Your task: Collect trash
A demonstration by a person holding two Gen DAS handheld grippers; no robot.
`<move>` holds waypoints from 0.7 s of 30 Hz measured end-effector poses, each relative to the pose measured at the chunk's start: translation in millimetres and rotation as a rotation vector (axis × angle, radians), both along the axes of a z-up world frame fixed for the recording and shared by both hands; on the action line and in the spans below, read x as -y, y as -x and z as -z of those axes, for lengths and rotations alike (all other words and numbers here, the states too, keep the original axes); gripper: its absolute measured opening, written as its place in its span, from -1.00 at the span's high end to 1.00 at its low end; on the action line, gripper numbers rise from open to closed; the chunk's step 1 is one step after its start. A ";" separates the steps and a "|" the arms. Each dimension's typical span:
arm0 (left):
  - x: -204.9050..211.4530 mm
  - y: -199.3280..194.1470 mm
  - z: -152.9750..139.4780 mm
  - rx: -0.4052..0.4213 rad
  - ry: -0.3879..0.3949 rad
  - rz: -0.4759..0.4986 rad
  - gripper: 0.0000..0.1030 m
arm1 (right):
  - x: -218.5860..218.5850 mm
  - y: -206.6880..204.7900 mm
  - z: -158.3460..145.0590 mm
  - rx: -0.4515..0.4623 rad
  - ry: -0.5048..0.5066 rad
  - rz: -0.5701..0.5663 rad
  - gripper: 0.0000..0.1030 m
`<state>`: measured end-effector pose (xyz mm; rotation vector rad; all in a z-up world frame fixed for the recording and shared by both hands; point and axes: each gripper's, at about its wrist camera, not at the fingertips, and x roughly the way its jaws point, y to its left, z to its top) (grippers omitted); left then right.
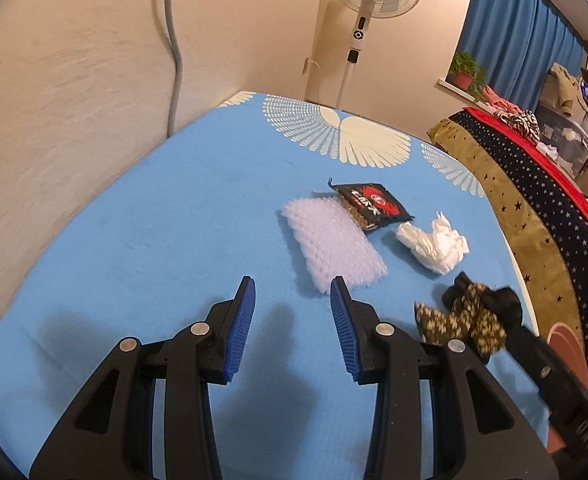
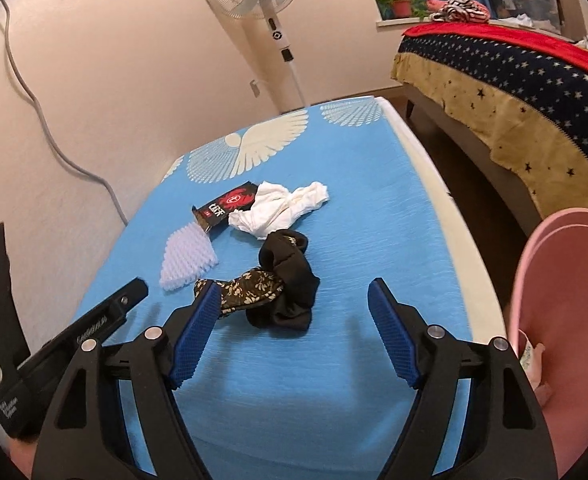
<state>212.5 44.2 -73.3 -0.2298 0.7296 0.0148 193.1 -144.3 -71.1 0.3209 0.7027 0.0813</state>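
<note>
both tools are being held open and empty over the blue table (image 1: 142, 208): left tool (image 1: 293, 292), right tool (image 2: 294, 290). at frame centre, bubble wrap (image 1: 332, 246), black wrapper (image 1: 374, 206), crumpled tissue (image 1: 434, 246) and patterned cloth (image 2: 282, 280) are lying; pink bin (image 2: 566, 300) at right edge.

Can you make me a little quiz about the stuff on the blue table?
1. True or false: the right gripper holds the black floral cloth.
2. Which piece lies against the bubble wrap? A) the black snack packet B) the white crumpled tissue
3. Fill in: beside the table, at the right edge of the right wrist view, stands a ____ bin.

Key: 1 false, its fingers are open and empty. 2 A. 3 pink.
</note>
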 end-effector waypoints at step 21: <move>14.2 -34.9 18.2 -0.102 0.075 0.102 0.77 | -4.7 -16.4 14.0 -0.084 -0.013 -0.069 0.82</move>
